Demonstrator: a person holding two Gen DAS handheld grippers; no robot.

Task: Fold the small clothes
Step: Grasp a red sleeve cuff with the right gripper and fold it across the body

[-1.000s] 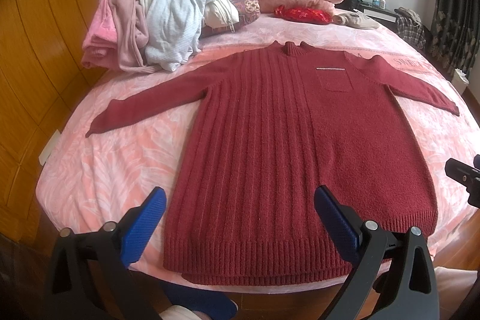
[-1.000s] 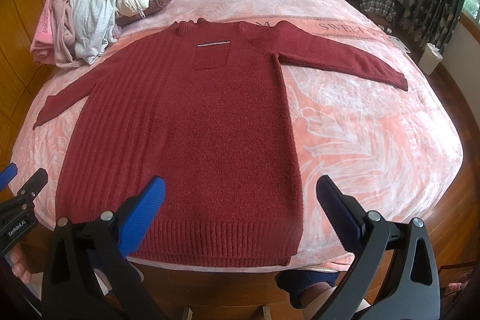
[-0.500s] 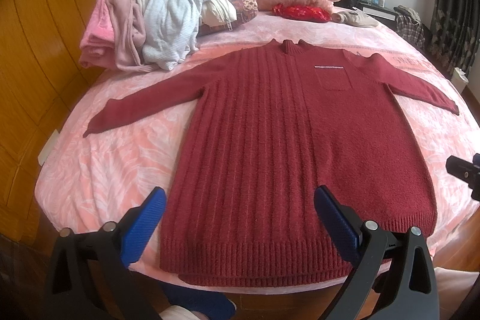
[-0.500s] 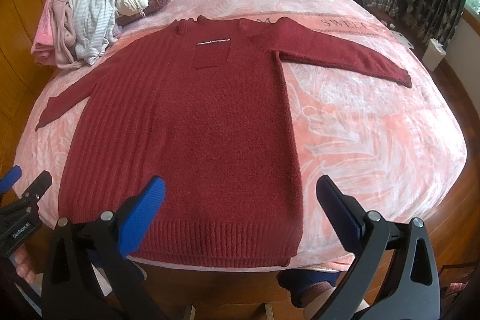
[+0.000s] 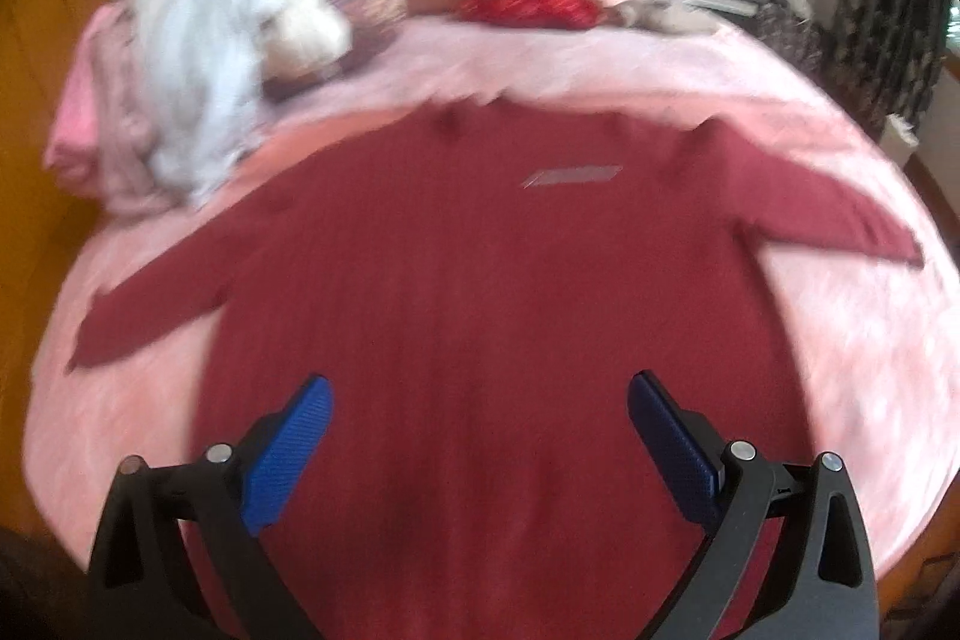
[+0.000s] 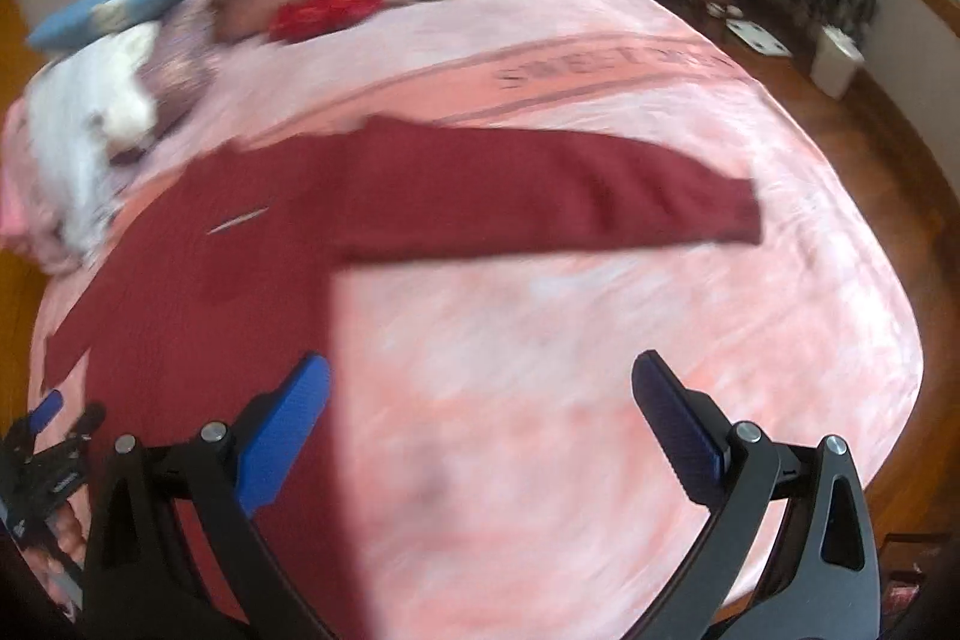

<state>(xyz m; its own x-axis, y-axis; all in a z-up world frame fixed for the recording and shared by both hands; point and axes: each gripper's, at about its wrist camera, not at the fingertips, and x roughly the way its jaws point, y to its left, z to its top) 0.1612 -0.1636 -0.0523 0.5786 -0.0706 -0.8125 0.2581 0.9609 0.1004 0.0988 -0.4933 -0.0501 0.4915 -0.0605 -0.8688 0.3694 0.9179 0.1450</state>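
Both grippers moved forward over flat red sweater [image 5: 492, 316], right gripper [image 6: 480, 430] swung toward right sleeve [image 6: 570, 196], left gripper [image 5: 480, 448] above body, jaws spread empty, pink bedspread [image 6: 540, 340].

I have swung my right gripper [image 6: 480, 430] rightward off the red sweater's [image 6: 198, 292] body; it now hangs over bare pink blanket [image 6: 570, 340] below the outstretched sleeve [image 6: 540, 196]. My left gripper [image 5: 480, 442] has moved forward over the sweater's middle.

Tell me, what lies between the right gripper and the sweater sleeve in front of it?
Only bare pink blanket lies between the right gripper and the sleeve; the right wrist view shows it.
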